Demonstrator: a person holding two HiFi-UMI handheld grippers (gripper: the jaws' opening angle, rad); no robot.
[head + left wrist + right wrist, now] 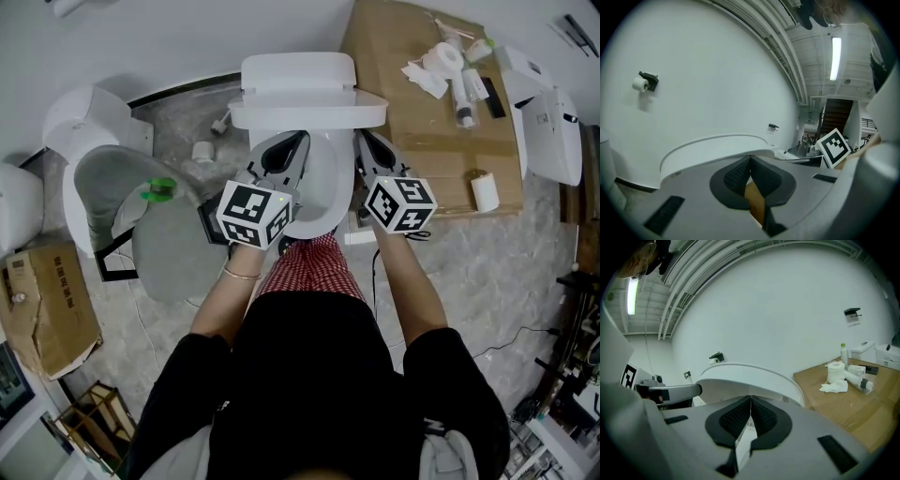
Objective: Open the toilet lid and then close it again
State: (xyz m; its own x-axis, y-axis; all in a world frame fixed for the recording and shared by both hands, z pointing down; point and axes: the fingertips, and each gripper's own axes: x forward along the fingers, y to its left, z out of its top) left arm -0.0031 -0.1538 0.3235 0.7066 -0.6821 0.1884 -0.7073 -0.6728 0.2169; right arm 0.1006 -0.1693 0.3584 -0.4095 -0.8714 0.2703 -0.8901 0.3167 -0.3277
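A white toilet stands against the wall, its tank [302,89] at the top of the head view. The oval lid [323,183] lies between my two grippers; I cannot tell how far it is tilted. My left gripper [298,142] sits along the lid's left side and points toward the tank. In the left gripper view the left gripper [750,158] is shut, pads touching at the tips. My right gripper [364,141] lies along the lid's right side. Seen in its own view, the right gripper [751,398] is also shut, with the curved tank top [750,378] just beyond.
A cardboard-covered surface [422,122] at the right carries a paper roll [448,58], tissues and tubes. Another toilet [112,178] with a grey seat stands at the left, with a cardboard box [52,305] below it. A white unit [548,122] is far right.
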